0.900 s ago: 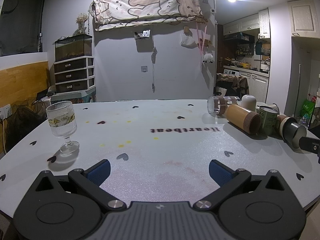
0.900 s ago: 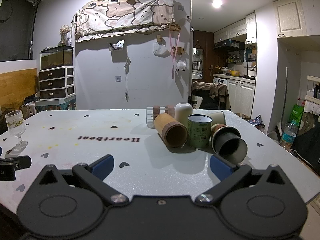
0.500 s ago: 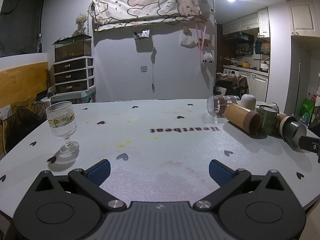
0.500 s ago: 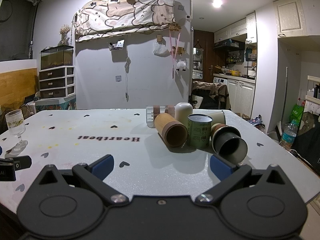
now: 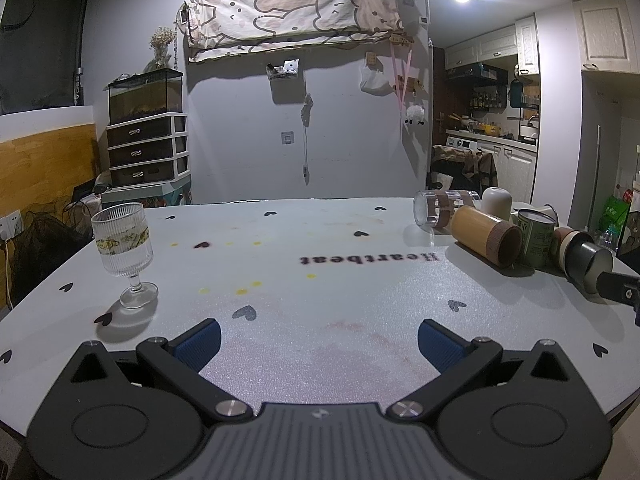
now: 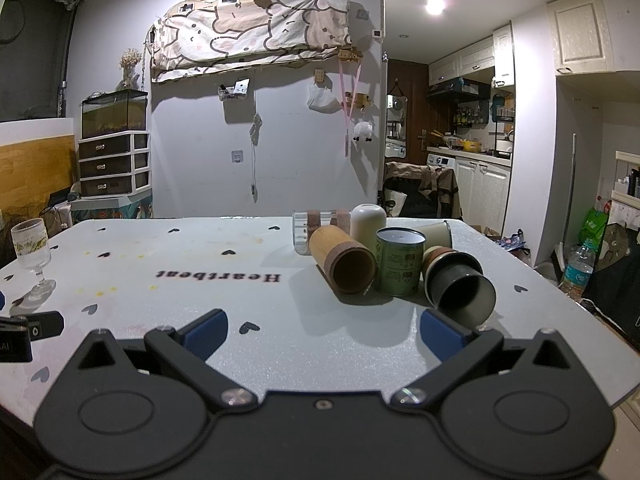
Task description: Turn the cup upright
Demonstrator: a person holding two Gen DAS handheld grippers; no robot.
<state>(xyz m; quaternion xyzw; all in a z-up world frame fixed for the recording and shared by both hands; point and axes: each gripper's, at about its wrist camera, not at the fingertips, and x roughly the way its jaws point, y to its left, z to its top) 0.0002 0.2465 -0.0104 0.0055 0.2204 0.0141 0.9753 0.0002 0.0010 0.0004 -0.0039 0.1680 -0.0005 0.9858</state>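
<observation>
Several cups cluster at the table's right. A bamboo cup [image 6: 344, 262] lies on its side, mouth toward me. A dark cup with a brown band [image 6: 460, 286] lies on its side, just beyond my right gripper's right finger. A clear glass [image 6: 316, 230] lies on its side behind. A green cup [image 6: 399, 262] and a white cup [image 6: 368, 224] stand mouth down. A beige cup [image 6: 436, 234] lies behind. My right gripper [image 6: 324, 334] is open and empty, short of the cluster. My left gripper [image 5: 318, 344] is open and empty over bare table; the bamboo cup [image 5: 486, 240] is far right.
A ribbed stemmed glass [image 5: 124, 252] stands upright at the table's left. The white table [image 5: 320, 264] has heart stickers and "Heartbeat" lettering. The right gripper's tip [image 5: 618, 290] shows at the left view's right edge. Table edges are near on both sides.
</observation>
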